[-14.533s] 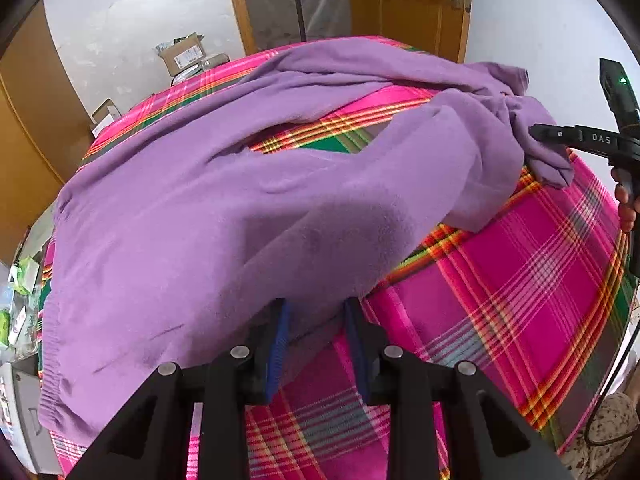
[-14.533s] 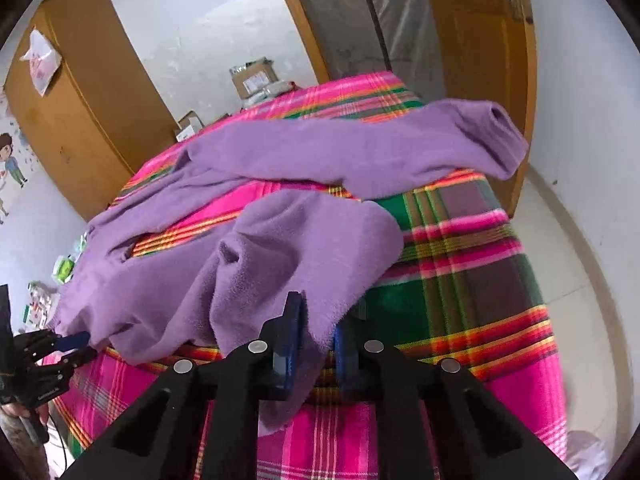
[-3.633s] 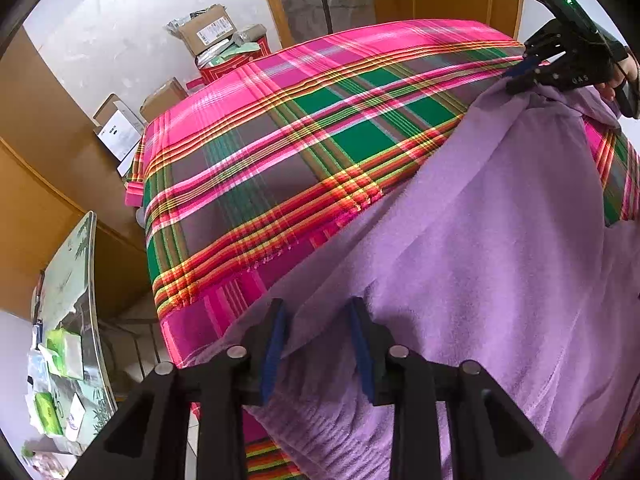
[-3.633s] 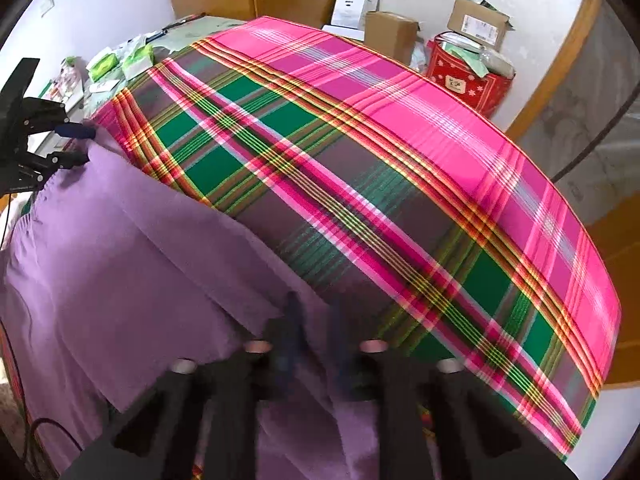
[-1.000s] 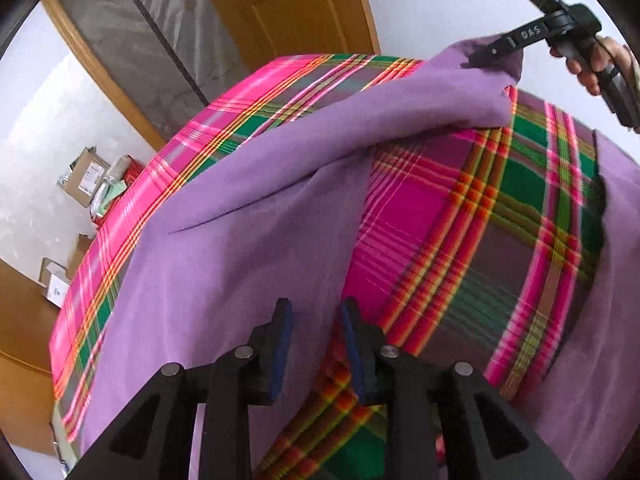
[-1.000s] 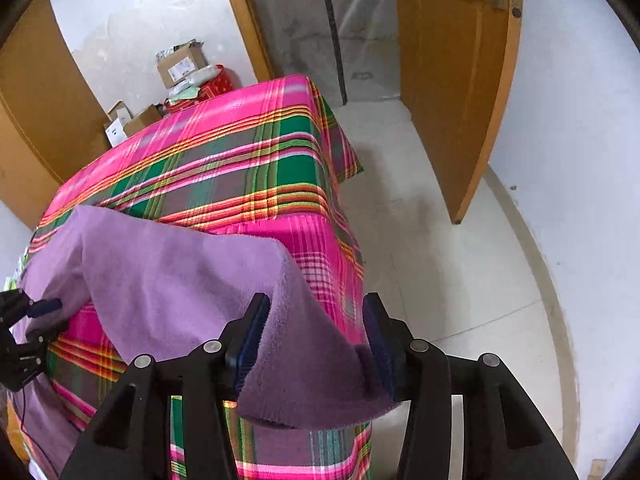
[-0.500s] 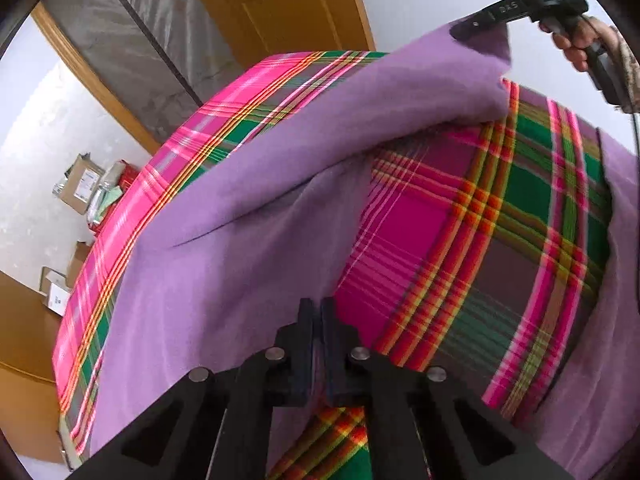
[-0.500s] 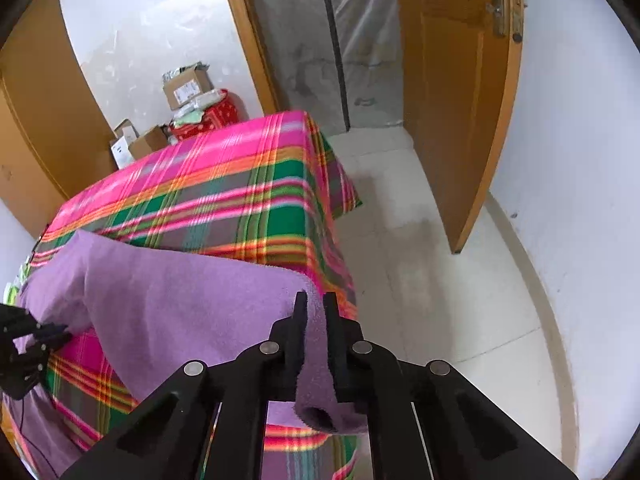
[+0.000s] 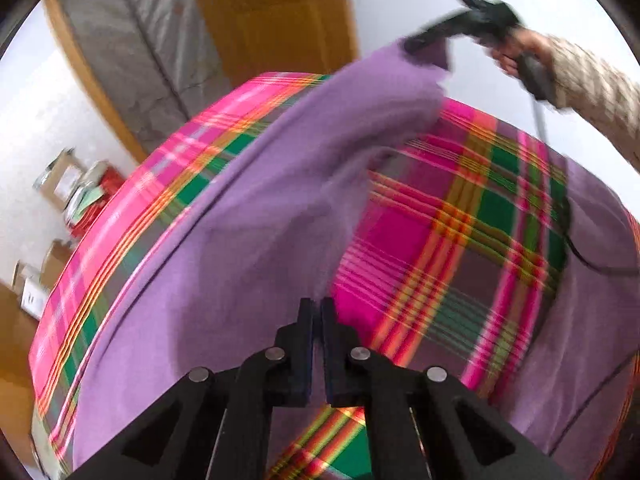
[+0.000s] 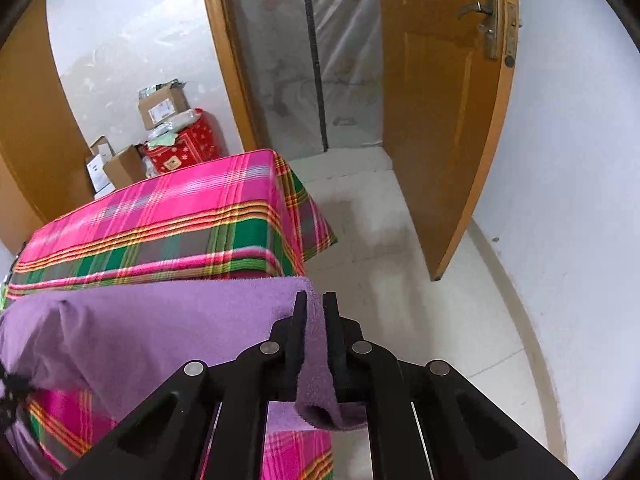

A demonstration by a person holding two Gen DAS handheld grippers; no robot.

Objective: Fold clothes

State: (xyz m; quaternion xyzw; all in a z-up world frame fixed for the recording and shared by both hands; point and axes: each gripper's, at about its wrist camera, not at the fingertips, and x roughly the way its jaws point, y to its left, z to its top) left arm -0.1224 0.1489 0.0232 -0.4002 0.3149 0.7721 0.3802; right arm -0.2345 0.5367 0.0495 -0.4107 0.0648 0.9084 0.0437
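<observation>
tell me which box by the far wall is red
The red box with the snowflake print, standing right beside the doorframe; the cardboard boxes to its left and the one stacked above it are plain brown.

An orange-brown wooden door with a metal handle stood open against a white wall. Plastic sheeting covered the doorway. The floor was pale tile. Cardboard boxes and a red box sat by a wooden wardrobe beyond the plaid-covered bed
</observation>
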